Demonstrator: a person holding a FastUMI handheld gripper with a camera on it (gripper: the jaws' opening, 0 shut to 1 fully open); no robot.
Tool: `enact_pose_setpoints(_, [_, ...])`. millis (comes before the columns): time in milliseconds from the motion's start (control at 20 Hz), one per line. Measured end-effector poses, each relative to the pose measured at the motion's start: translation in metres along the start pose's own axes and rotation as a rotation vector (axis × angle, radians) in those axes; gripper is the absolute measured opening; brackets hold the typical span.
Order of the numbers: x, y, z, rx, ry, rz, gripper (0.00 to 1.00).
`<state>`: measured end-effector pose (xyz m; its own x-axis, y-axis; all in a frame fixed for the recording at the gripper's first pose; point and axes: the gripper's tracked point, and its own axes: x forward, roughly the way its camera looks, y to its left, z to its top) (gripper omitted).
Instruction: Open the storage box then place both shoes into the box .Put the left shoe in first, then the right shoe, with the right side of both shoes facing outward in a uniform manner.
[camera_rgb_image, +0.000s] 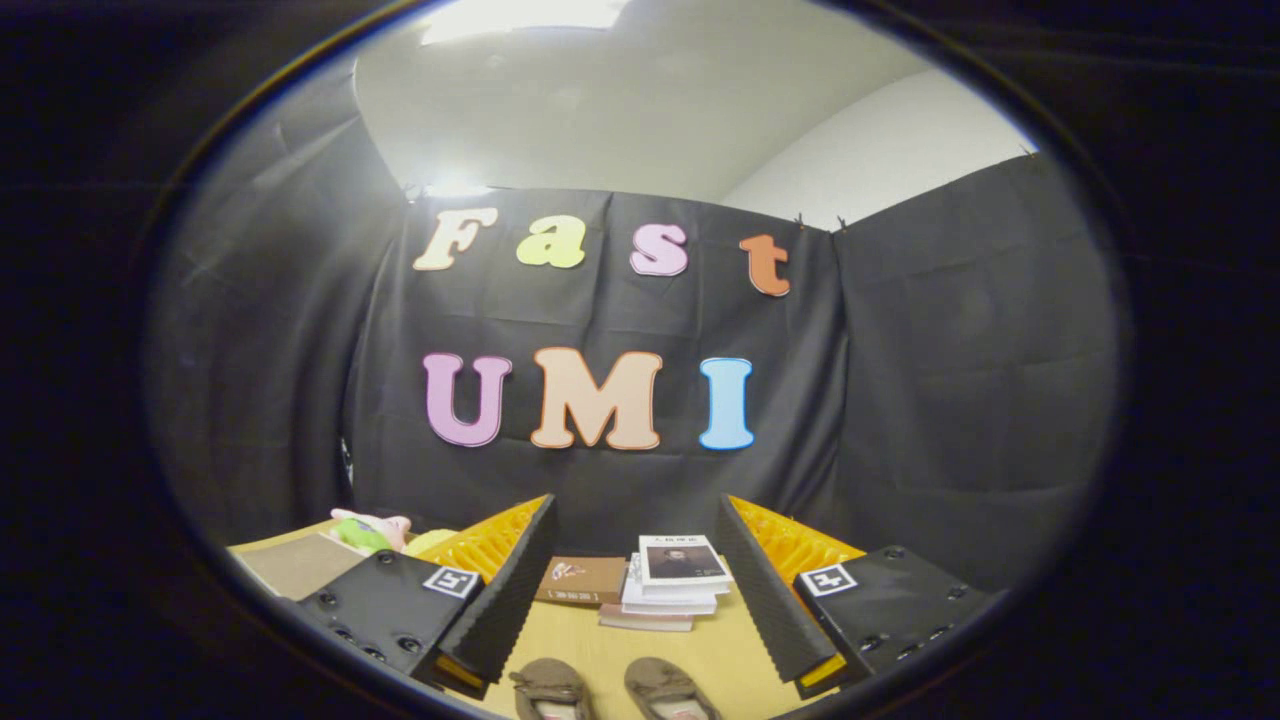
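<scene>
Booth wall (900, 400) of black cloth closes the far side of the scene and wraps round on both flanks; pale ceiling above it.

Desk (600, 650), light wood top, runs from the wall toward the camera. Its far edge meets the cloth just behind the books. A bare strip of desk lies between the shoes and the books.

Hand-held gripper (635, 600): fingers spread wide apart, nothing between the pads, nothing touched. The gap between the fingers frames the books and the shoes.

Stack of books (672, 585) sits beyond the fingers, near the wall, the top one light-covered. A brown book (582, 580) lies just beside the stack, on its left, flat.

Two brown shoes (610, 690), side by side, toes pointing away toward the books, lie on the desk low between the fingers, close to the near edge. They are slightly apart from each other; only the toe halves show.

Brown board (295, 565) rests at the desk's left corner. A pink and green soft toy (368, 530) lies just behind it, near the wall.
</scene>
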<state>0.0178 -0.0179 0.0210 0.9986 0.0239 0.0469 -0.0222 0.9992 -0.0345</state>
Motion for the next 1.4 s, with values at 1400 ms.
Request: enact_pose_setpoints(1400, [-0.004, 0.164, -0.126, 0.290, 0.356, 0.435, 0.98])
